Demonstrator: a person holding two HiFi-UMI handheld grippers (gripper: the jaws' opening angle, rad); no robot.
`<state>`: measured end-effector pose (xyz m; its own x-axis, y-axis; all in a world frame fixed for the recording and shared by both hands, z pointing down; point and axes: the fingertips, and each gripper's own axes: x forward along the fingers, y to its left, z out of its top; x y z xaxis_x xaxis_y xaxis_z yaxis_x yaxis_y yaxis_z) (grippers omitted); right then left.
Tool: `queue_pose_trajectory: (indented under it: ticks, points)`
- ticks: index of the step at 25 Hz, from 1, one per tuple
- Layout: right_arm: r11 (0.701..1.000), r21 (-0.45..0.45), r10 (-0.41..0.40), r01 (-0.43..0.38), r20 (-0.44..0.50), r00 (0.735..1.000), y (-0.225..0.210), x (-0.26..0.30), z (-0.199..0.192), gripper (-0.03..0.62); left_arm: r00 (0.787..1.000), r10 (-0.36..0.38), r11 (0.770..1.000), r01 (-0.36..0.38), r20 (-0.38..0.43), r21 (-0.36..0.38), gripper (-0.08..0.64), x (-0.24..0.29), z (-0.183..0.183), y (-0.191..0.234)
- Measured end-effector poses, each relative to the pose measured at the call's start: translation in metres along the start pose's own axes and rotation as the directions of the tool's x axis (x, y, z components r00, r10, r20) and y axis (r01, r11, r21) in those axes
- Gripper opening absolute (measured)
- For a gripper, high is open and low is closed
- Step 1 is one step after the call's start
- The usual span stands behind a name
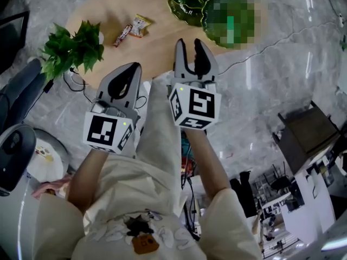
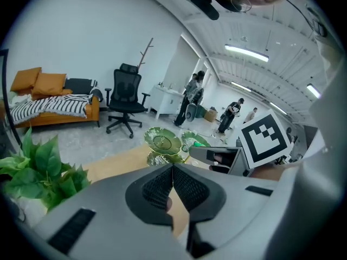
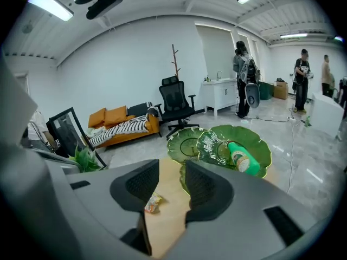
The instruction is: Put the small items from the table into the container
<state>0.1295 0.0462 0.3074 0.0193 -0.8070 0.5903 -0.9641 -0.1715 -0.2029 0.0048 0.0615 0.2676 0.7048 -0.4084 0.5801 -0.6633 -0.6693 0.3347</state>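
Observation:
Two small snack packets lie on the wooden table: a yellow one and a dark red one. The yellow packet shows through the gap of my right gripper, lying on the table ahead of the jaws. Green leaf-shaped dishes stand at the table's far end, and one dish holds a green bottle. My right gripper hovers over the table's near edge, open and empty. My left gripper is lower left of it, shut with nothing held, pads touching.
A potted plant stands at the table's left corner, close to my left gripper. Cables trail on the marble floor. A black office chair, a sofa and people are far behind the table.

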Motion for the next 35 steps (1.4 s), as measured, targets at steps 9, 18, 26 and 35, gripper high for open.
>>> queue_pose_trajectory:
  ticks: [9,18,26,35]
  points:
    - [0.999,-0.022,0.042,-0.043,-0.036,0.998,0.036,0.013,-0.015,0.152,0.999,0.051,0.998,-0.051,0.002,-0.044,0.009,-0.023,-0.012,0.033]
    - [0.997,-0.033,0.063,-0.065,-0.068,0.996,0.068,0.036,-0.036,0.104,0.997,0.08,0.994,-0.08,-0.003,-0.072,0.009,-0.036,-0.03,0.067]
    - [0.992,-0.052,0.107,-0.113,-0.113,0.988,0.092,0.052,-0.061,0.084,0.996,0.083,0.99,-0.086,-0.028,-0.11,0.009,-0.039,-0.05,0.088]
    - [0.986,-0.053,0.146,-0.156,-0.155,0.977,0.113,0.07,-0.089,0.074,0.995,0.089,0.989,-0.093,-0.041,-0.117,0.009,-0.038,-0.068,0.105]
